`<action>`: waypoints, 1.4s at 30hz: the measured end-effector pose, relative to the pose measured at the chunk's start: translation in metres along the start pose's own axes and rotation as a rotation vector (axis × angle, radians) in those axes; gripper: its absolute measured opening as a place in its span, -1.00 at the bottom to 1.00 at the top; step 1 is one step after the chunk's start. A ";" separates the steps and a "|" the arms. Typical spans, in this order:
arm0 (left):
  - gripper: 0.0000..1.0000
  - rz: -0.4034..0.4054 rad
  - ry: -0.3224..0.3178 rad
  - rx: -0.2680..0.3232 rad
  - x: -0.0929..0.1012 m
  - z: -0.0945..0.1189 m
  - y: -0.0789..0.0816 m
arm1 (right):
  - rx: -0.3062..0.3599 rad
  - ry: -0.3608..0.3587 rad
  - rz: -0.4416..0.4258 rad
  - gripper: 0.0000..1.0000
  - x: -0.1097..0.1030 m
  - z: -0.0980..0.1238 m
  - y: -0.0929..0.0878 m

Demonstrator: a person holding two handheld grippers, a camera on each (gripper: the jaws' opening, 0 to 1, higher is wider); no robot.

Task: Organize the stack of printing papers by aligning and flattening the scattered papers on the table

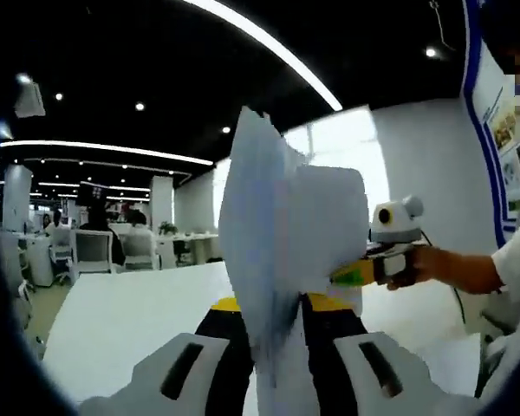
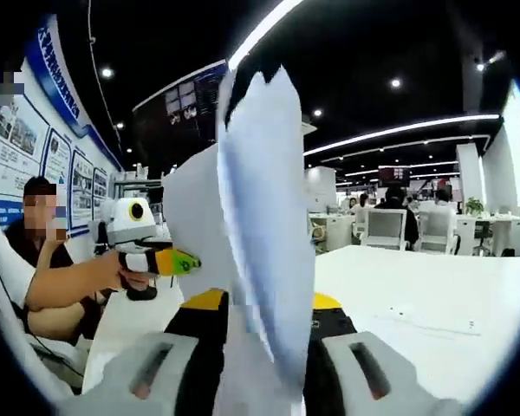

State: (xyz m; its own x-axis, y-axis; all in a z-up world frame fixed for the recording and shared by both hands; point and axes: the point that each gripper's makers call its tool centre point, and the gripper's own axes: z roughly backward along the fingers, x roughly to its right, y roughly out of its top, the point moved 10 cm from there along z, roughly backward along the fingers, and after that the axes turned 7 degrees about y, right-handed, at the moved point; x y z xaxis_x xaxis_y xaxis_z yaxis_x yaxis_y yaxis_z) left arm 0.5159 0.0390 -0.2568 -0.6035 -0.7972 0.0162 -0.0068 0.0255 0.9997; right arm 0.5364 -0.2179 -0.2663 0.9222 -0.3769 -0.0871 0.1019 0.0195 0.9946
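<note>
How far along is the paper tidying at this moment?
Gathering looks done: the paper stack is off the white table, held upright with the left gripper and right gripper each shut on an edge. In hand: squaring it up; the top edges are uneven. Left: level the sheets and lay them flat. Whether loose sheets remain on the table is unclear.

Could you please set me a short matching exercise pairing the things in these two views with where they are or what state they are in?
Things:
1. paper stack
2. left claw
3. table
4. office chairs

States or places:
A. far behind, at the desks
B. held upright off the table
C. white, bare where it shows
D. shut on the sheets' lower edge

Pairs: 1-B, 2-D, 3-C, 4-A. The right claw grips the stack likewise.
</note>
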 end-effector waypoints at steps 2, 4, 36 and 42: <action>-0.37 0.019 -0.009 0.026 -0.003 0.007 0.000 | 0.012 -0.006 0.023 -0.46 0.001 0.005 0.002; -0.36 0.051 -0.009 0.057 -0.005 0.010 0.003 | 0.022 -0.018 0.047 -0.41 0.003 0.009 0.009; -0.89 0.132 -0.108 0.141 0.025 0.002 0.007 | 0.021 -0.011 0.012 -0.23 0.005 0.013 0.026; -0.88 0.191 -0.096 0.119 0.019 0.011 0.015 | 0.009 0.030 0.016 -0.22 -0.008 0.014 0.038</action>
State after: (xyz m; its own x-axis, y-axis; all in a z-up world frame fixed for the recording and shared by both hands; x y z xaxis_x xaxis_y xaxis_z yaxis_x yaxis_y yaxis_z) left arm 0.4957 0.0312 -0.2414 -0.6757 -0.7103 0.1971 0.0244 0.2457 0.9690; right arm 0.5275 -0.2274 -0.2271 0.9342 -0.3491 -0.0730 0.0841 0.0167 0.9963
